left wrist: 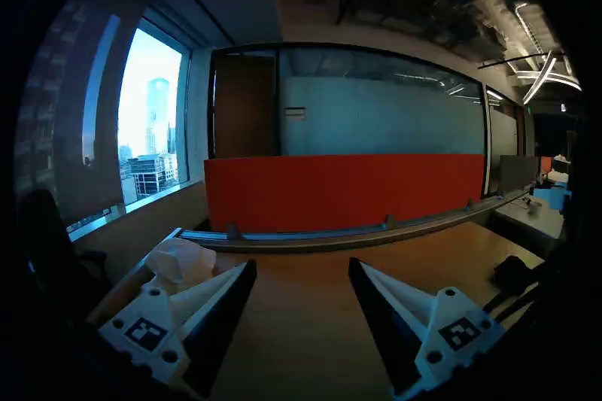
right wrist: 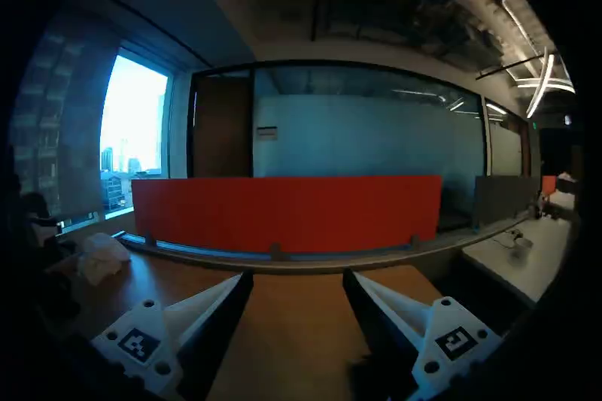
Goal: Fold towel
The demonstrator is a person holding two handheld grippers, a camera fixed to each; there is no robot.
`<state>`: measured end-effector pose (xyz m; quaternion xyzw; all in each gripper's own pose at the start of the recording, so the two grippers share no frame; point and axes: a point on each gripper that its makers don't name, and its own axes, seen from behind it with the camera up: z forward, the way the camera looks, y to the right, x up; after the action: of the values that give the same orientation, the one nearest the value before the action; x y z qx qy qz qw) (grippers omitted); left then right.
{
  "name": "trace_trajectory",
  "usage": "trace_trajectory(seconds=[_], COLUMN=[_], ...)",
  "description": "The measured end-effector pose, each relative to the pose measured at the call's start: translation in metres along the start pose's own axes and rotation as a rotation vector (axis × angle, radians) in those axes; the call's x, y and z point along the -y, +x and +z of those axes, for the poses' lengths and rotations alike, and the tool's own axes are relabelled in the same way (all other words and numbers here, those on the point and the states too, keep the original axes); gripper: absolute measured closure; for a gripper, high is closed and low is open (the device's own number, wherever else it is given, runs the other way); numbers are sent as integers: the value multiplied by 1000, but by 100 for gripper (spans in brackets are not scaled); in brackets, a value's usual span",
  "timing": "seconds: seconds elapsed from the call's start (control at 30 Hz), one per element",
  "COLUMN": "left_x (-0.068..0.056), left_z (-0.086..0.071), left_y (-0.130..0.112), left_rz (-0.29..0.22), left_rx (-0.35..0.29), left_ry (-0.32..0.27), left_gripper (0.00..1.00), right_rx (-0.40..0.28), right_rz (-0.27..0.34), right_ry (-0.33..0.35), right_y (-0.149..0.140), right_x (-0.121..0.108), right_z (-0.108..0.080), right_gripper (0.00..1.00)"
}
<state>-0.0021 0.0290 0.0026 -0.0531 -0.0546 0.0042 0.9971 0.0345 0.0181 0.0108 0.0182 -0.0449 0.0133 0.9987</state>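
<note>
While the left tongs and right tongs hang wide and empty over the worktop, the towel (a crumpled white heap) sits at lower left of both views; best reach low and pinch two separate corners.

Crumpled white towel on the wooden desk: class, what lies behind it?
Behind the crumpled white towel sit the grey metal rail along the brown wooden desk's back edge and the beige wall under the window. The desk patch beneath it is hidden.

No legible text, small sign on glass wall too blurred to read
</note>
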Motion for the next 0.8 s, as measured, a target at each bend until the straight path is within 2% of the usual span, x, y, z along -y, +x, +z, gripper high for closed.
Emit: trace_trajectory(seconds=[0.4, 0.8], left_x=[9, 16], left_z=[-4, -3], left_y=[2, -7], left_rz=[-33, -29], left_rx=[-21, -53], left_ry=[-1, 16], left_gripper=[10, 10], right_rx=[-17, -2], right_rz=[35, 16], right_ry=[-6, 22], right_y=[4, 14], right_x=[17, 46], right_z=[4, 4], right_gripper=[8, 8])
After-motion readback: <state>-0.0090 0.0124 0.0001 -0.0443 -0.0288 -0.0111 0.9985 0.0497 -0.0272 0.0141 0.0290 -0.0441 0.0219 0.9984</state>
